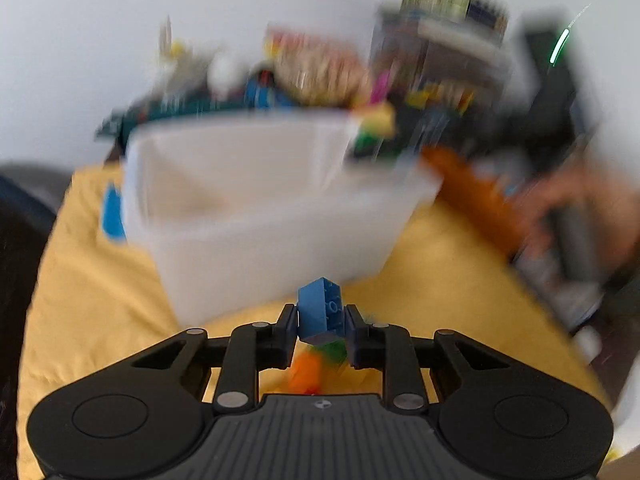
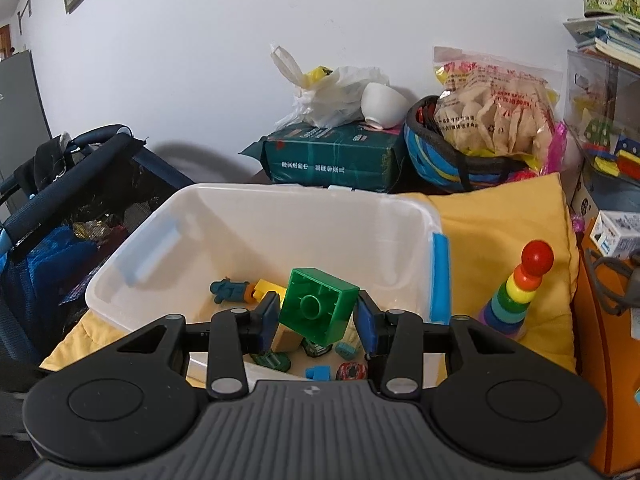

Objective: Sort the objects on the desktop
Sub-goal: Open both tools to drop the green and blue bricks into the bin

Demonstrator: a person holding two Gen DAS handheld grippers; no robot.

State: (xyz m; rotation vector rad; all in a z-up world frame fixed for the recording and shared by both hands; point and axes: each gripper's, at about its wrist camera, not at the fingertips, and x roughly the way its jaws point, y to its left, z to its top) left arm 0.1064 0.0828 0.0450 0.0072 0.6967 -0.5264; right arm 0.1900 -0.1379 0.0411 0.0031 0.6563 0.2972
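Clamping a blue building brick (image 1: 320, 312) between its fingers (image 1: 289, 322), the left gripper (image 1: 320, 330) holds it tilted just near of the translucent white storage bin (image 1: 256, 216), over the yellow quilted cloth (image 1: 92, 280) that covers the surface; this view is badly blurred. Below the brick, orange and green toy pieces (image 1: 310, 368) lie on the cloth, too smeared to name. At the far right a person's hand (image 1: 580, 208) grips the other tool.

The right gripper (image 2: 316, 320) has its fingers (image 2: 269, 316) pressed on a green building brick (image 2: 316, 308), hollow underside facing the camera, held above the bin (image 2: 132, 256). Inside the bin lie a teal toy figure (image 2: 228, 290), a yellow brick (image 2: 268, 288), small toy cars (image 2: 352, 370) and a light blue piece (image 2: 319, 372). A rainbow stacking tower (image 2: 516, 292) stands upright on the cloth (image 2: 500, 232), just right of the bin's blue latch (image 2: 440, 276)
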